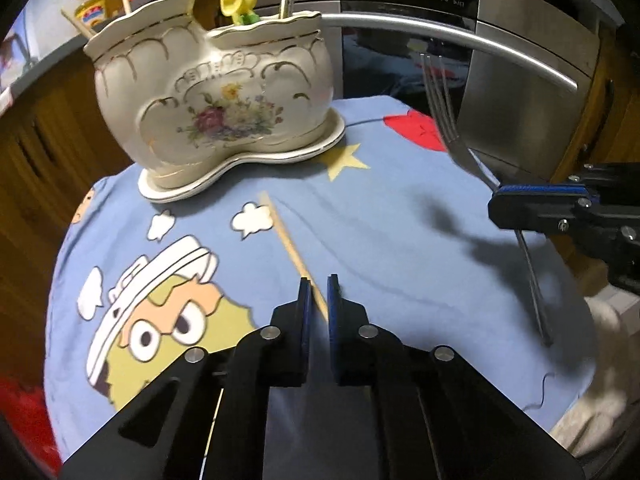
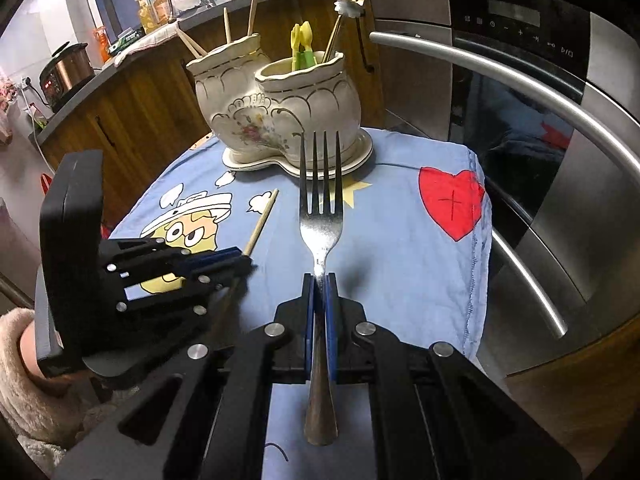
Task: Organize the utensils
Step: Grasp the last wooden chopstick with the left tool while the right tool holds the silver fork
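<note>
Two utensils are in the claws. Left claw (image 1: pixel 319 282) is pressed together on the near end of a wooden chopstick (image 1: pixel 288 240), which lies slanted on the blue cartoon-print cloth (image 1: pixel 400 240) that covers the worktop; the chopstick's far end points toward the ceramic holder (image 1: pixel 216 92). Right claw (image 2: pixel 320 280) pinches the neck of a steel fork (image 2: pixel 321 216), tines pointing away toward the holder and handle running back between the claw's arms; the fork is held clear of the cloth. Holder: a white, gilt-edged, flower-painted vessel with two compartments, standing on its matching saucer (image 1: pixel 240 168) at the far edge of the cloth. Its left compartment holds wooden chopsticks (image 2: pixel 240 24); its right compartment holds a gold-coloured fork (image 2: pixel 348 4) and yellow-green plastic utensils (image 2: pixel 302 46). Right of the worktop stands a stainless oven (image 2: pixel 560 160) with a curved bar handle. A fleecy sleeve (image 2: pixel 24 380) shows behind the left claw.
</note>
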Demonstrator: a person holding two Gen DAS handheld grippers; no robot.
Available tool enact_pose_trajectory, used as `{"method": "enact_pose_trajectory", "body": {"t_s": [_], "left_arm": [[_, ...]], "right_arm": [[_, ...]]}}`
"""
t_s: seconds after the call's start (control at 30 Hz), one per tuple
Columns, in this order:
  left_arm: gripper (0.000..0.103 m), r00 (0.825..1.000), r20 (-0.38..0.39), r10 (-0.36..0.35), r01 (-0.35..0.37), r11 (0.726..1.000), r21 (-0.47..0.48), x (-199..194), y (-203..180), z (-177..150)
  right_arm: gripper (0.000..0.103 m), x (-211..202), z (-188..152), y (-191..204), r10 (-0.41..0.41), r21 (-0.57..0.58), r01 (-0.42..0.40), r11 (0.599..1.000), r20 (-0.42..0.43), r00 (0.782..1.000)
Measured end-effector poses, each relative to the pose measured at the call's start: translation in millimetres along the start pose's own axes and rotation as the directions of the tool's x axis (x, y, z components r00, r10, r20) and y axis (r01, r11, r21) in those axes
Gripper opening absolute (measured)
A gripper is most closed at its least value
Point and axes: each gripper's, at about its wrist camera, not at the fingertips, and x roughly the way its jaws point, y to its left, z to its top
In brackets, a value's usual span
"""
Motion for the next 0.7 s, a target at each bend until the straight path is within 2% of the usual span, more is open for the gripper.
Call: {"method": "enact_pose_trajectory", "body": {"t_s": [0.07,0.17,0.27,0.4,0.47,0.57,0.63,0.67,0.7], "left_arm": [[0.006,1.0,-0.015,-0.016,0.016,1.0,0.002,-6,7,-1],[0.005,1.0,-0.024,0.013,-0.013,1.0,0.011,-16,18,-2],[0.007,1.0,-0.026,0.014,-0.015,0.999,-0.034,-20,29,0],[0.028,0.999,-0.037,0.029,-0.031,0.998,-0.052,-15,32,1],[0.034,0.999,-0.04,0.025,-0.028,0.998,-0.061,-11,32,0],[0.034,0.997,-0.056,0.045,-0.049,0.996,-0.069,2,30,3],[0.034,0.998,-0.044,0.041,-0.045,0.995,-0.085,5,33,4],[0.024,0.998,-0.041,0.047,-0.05,0.995,-0.084,6,34,5],[0.005,0.998,-0.041,0.052,-0.055,0.995,-0.079,6,34,6]], "right_arm": [[0.005,0,-1,-1,0.006,0.002,-0.006,1.0,0.0,1.0],[0.005,1,-2,0,0.016,0.001,-0.016,1.0,0.0,1.0],[0.005,3,-2,1,0.022,-0.003,-0.022,1.0,-0.002,1.0],[0.005,6,-2,1,0.022,-0.006,-0.022,1.0,-0.005,1.0],[0.005,6,-2,1,0.022,-0.005,-0.022,1.0,-0.006,1.0],[0.005,7,-2,2,0.025,-0.004,-0.025,1.0,-0.003,1.0],[0.005,8,-1,4,0.032,-0.004,-0.032,0.999,0.004,0.999],[0.005,7,-1,5,0.038,-0.006,-0.038,0.999,0.012,0.999],[0.005,7,-1,6,0.042,-0.008,-0.042,0.999,0.018,0.999]]}}
